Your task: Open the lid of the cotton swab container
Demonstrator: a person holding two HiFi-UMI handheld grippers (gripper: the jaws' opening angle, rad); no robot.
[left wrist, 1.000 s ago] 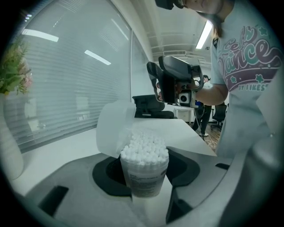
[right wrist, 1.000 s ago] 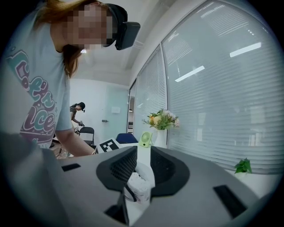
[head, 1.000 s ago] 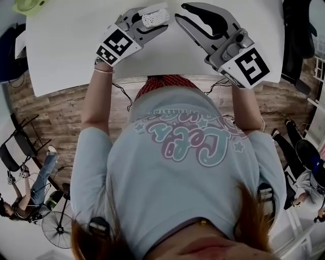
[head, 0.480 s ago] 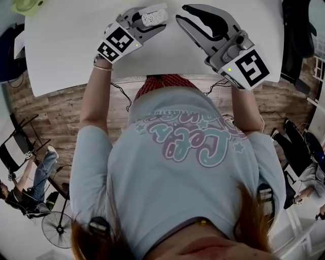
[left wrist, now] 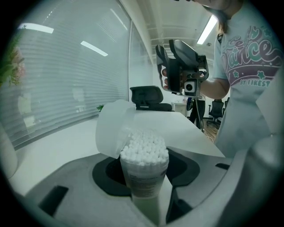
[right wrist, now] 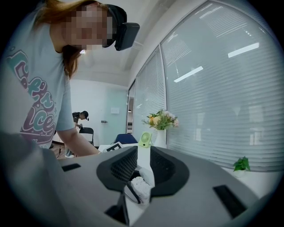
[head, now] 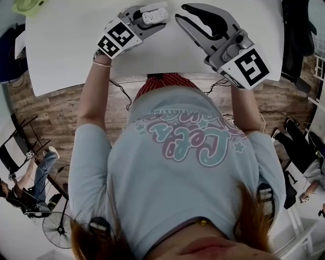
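Note:
My left gripper (head: 150, 21) is shut on the clear cotton swab container (head: 154, 16), held over the white table (head: 66, 45). In the left gripper view the container (left wrist: 144, 170) stands upright between the jaws, packed with white swab heads. Its translucent lid (left wrist: 112, 128) is flipped open and leans back to the left. My right gripper (head: 181, 13) hovers just right of the container, jaws a narrow gap apart with nothing between them. In the right gripper view the swab heads (right wrist: 140, 186) show beyond that gap. The right gripper (left wrist: 181, 66) shows raised in the air in the left gripper view.
A small green fan (head: 28, 5) sits at the table's far left corner, beside a vase of flowers (right wrist: 162, 120). An office chair (left wrist: 148, 97) stands past the table's end. Chairs and people are on the wooden floor to the left (head: 23, 188).
The left gripper has shifted slightly up and away with the container, its marker cube turning. The right gripper has barely moved.

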